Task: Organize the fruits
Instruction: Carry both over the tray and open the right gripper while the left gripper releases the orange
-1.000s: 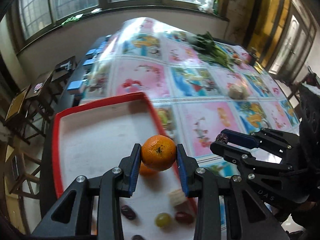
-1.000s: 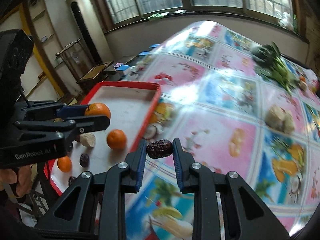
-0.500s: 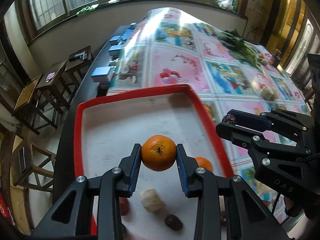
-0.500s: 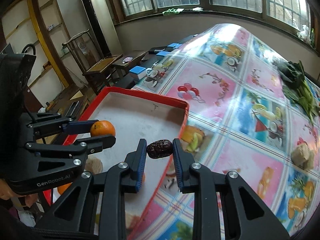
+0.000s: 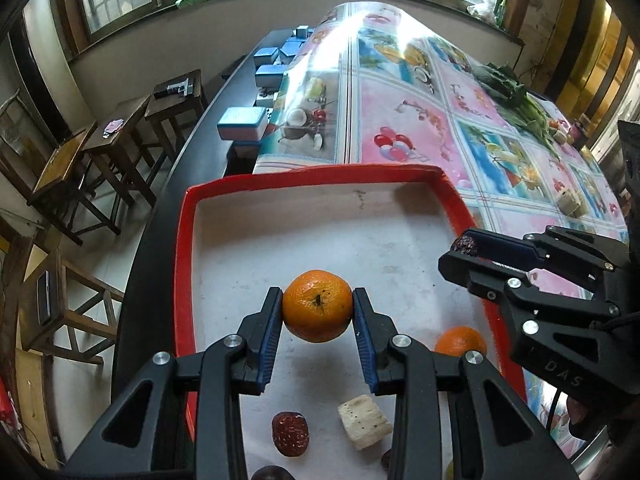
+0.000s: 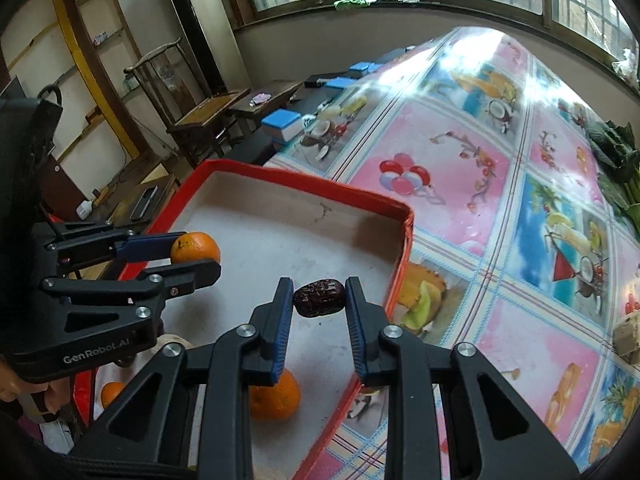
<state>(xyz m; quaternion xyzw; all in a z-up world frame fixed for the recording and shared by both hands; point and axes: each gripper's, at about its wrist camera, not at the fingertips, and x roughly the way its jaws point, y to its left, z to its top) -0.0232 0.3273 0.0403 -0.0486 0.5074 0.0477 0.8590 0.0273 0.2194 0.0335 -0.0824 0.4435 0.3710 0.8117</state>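
Red tray [image 5: 188, 264] holds orange [image 5: 460, 342]; date [image 5: 290, 434].

Orange [image 6: 275, 398] beneath right gripper [image 6: 319, 303] half hidden by its left finger. Dark fruit [image 5: 269, 473] under left gripper [image 5: 317, 306] cut by bottom edge.

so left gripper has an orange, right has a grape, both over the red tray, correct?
Not a grape: the right gripper holds a dark wrinkled date, clear in the right wrist view. The left gripper does hold an orange, and both are over the red tray.
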